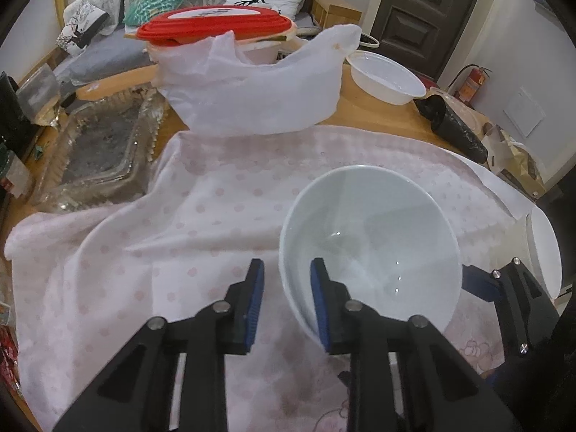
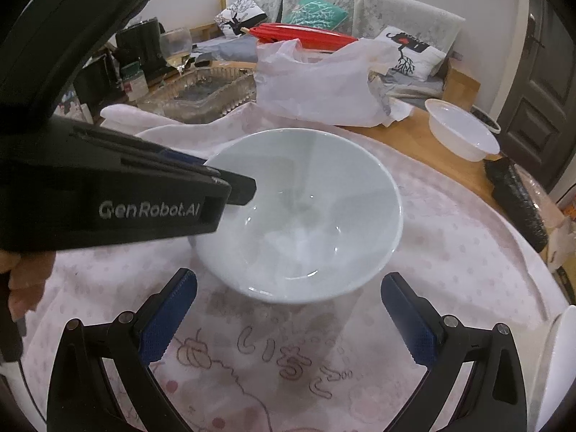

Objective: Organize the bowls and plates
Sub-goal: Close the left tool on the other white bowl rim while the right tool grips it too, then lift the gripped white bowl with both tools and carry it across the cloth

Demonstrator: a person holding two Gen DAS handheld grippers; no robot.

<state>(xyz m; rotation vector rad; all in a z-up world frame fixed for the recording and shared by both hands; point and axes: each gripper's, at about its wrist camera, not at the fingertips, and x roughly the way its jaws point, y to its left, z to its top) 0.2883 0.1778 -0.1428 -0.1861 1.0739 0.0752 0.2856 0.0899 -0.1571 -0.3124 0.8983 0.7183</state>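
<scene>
**Room around the white bowl**

Bare pink cloth lies left of the white bowl. Behind it a plastic bag blocks; the left gripper straddles its near-left rim; the right gripper gapes before it.

1. The left gripper reaches forward and low, its blue-padded fingers parted with a narrow gap.
2. The right gripper points forward, its fingers spread wide apart.
3. A bare hand grips the left gripper's black handle.
</scene>
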